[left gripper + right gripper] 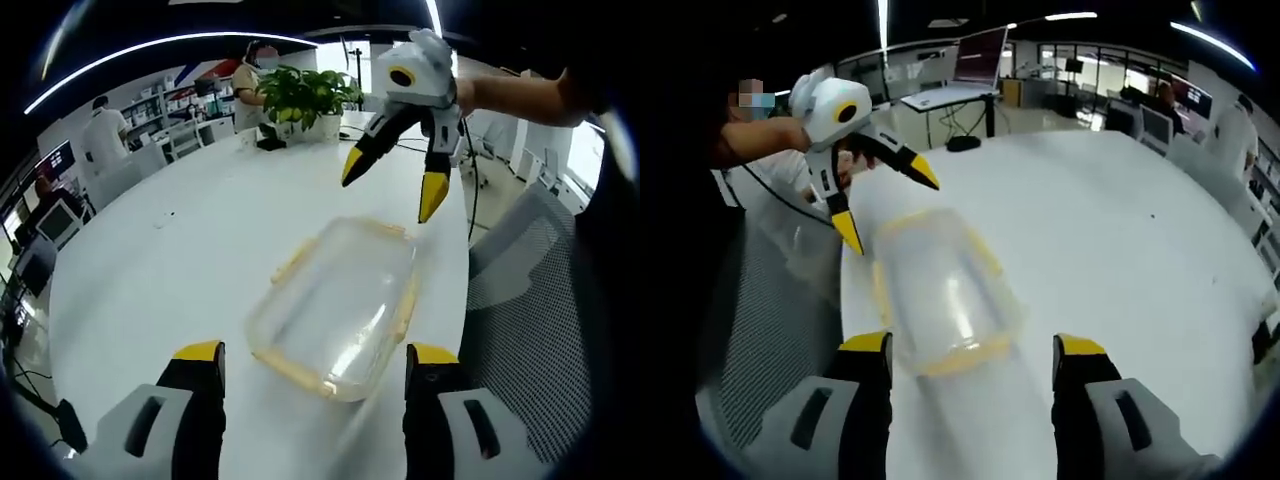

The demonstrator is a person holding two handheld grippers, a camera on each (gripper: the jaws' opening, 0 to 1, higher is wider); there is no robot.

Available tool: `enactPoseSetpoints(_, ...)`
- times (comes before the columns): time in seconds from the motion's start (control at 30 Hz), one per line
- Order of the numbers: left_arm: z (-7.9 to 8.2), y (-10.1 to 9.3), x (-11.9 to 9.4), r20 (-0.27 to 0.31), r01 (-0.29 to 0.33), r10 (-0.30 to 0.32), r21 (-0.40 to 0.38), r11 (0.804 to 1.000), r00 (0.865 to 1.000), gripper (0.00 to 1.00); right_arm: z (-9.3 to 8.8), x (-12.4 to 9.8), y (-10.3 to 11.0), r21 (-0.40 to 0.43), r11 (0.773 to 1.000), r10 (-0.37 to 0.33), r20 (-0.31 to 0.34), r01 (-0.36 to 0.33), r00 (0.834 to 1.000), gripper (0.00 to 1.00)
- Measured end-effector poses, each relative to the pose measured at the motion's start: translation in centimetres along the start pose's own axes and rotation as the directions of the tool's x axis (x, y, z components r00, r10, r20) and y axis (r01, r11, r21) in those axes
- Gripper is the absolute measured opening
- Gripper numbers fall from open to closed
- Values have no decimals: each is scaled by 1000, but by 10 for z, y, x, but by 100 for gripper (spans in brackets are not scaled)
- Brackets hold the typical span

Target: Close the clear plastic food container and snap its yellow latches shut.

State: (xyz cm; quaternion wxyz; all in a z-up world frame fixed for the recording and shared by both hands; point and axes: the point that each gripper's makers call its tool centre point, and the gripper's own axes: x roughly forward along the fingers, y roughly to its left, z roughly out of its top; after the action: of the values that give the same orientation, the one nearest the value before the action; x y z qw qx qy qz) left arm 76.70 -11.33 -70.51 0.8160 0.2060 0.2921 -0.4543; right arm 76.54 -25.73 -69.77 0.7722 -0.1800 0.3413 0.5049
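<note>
One clear plastic food container [338, 305] lies near the white table's [150, 280] edge, between two wide-spread grippers.
Left gripper [312, 362] hangs released just short of it; right gripper [390, 195] hovers released beyond. It looks light, rigid and slippery, so press the rim. Yellow latches [291, 372] line its edges, count unclear; one potted plant [305, 97] stands far off.

Clear glossy plastic container [340, 300] with yellow latches [290, 370] on smooth white table [180, 260].
</note>
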Motion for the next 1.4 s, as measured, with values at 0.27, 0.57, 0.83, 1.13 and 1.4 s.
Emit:
enactPoseSetpoints(0.27, -4, -4, 0, 17, -26, 26, -28, 999, 1000, 65, -12, 6, 11, 28, 999, -18, 35, 18, 999, 59)
enactPoseSetpoints(0.57, -7, -5, 0, 42, -61, 63, -47, 997, 997, 57, -18, 10, 19, 42, 998, -43, 70, 40, 997, 54)
enactPoseSetpoints(0.83, -14, -9, 5, 35, -63, 65, -57, 996, 997, 53, -21, 16, 27, 99, 993, -77, 118, 66, 990, 50)
enactPoseSetpoints(1.13, -18, -9, 11, 38, -75, 78, -63, 995, 996, 48, -21, 22, 24, 141, 981, -152, 155, 130, 976, 45)
enactPoseSetpoints(1.4, -19, -10, 14, 33, -68, 70, -69, 995, 997, 47, -21, 27, 23, 157, 975, -179, 157, 154, 971, 42)
